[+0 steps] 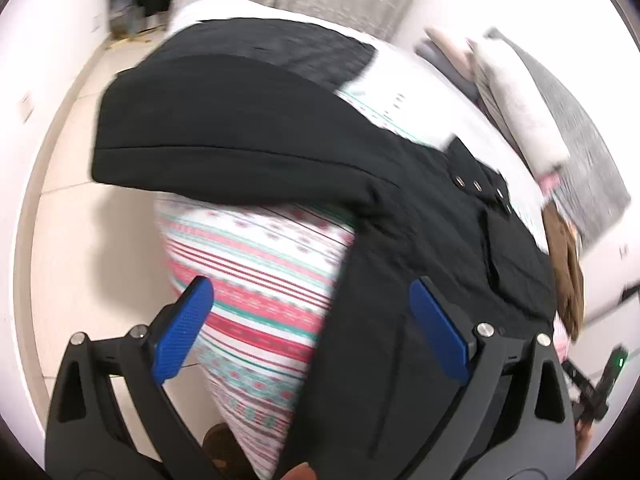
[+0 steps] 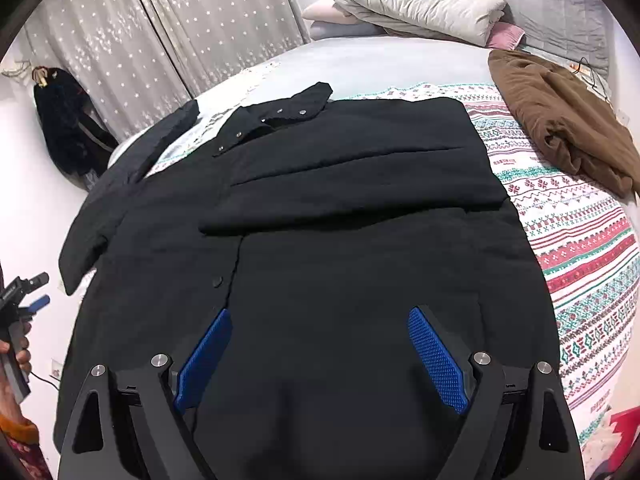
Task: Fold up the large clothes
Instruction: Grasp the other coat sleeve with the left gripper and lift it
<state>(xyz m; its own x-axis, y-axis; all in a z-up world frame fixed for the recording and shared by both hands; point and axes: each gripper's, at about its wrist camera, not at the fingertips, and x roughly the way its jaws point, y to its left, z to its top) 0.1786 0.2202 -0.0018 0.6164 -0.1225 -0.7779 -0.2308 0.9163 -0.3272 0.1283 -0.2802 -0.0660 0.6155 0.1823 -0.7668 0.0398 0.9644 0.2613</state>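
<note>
1. A black coat (image 2: 320,240) lies spread, front up, across a bed (image 2: 580,240) covered in a sheet with red, green and white patterned bands; 1 sleeve is folded over the coat's chest, the other stretches off toward the bed's left edge.
2. The coat's collar (image 2: 276,118), dotted with metal snaps, sits at the end of the coat nearer the pillows (image 2: 420,0); a single dark button shows on the front placket below the folded sleeve.
3. The right gripper (image 2: 320,354) hangs over the coat's lower half, blue pads spread wide, nothing between them but the cloth below; whether the pads touch the coat cannot be told.
4. The left gripper (image 1: 312,328) hangs at the coat's left edge, jaws spread wide and pinching nothing; 1 pad shows against the striped sheet, the other against black cloth.
5. In the left wrist view, which is blurred, the coat's left sleeve (image 1: 224,136) drapes past the bed's corner, above pale floor tiles (image 1: 80,260).
6. A brown garment (image 2: 560,120) lies crumpled to the coat's right, near the pillows, apart from the coat.
7. Beyond the coat's collar, grey curtains (image 2: 160,20) with small white marks hang behind the bed; a dark bag (image 2: 64,128) leans at the wall to the coat's left
</note>
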